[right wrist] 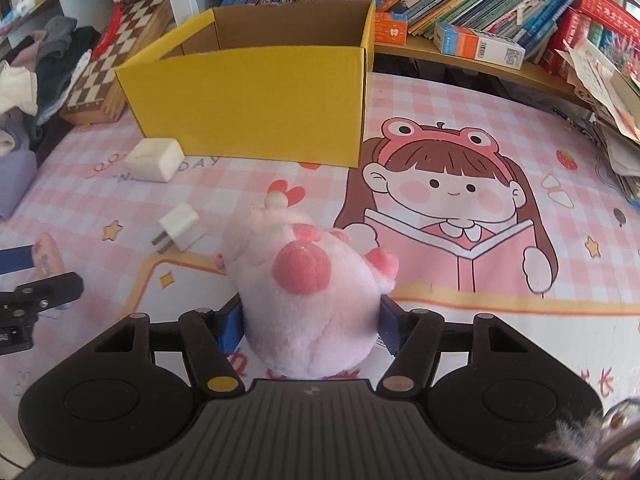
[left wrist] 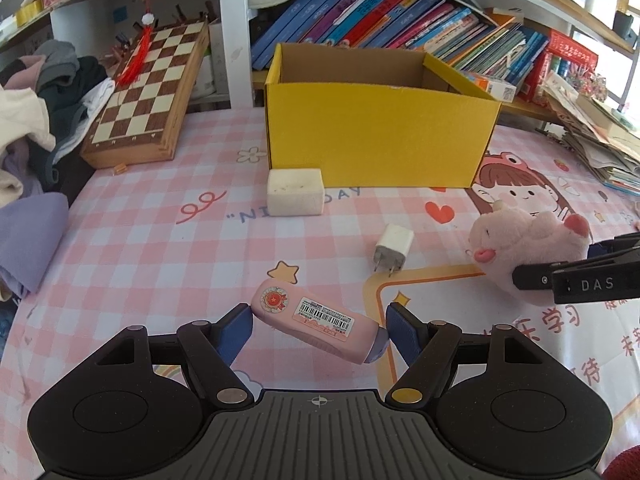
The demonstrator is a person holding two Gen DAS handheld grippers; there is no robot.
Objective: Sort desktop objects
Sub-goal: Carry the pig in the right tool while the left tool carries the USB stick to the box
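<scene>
A pink pen-shaped case (left wrist: 316, 322) with a barcode sticker lies crosswise between the blue pads of my left gripper (left wrist: 320, 320), which is shut on its two ends just above the mat. My right gripper (right wrist: 310, 320) is shut on a pink plush pig (right wrist: 308, 288), its pads pressed into the soft sides. In the left wrist view the pig (left wrist: 528, 248) sits at the right. Behind stands an open yellow cardboard box (left wrist: 380, 136), whose inside shows nothing. A white foam block (left wrist: 295, 192) and a white plug charger (left wrist: 394, 249) lie on the mat before it.
A pink checked desk mat (right wrist: 440, 92) with a cartoon girl covers the table. A wooden chessboard (left wrist: 148, 92) leans at the back left beside a heap of clothes (left wrist: 36, 120). Books (left wrist: 400, 20) fill the shelf behind, and a paper stack (left wrist: 592, 136) sits at the right.
</scene>
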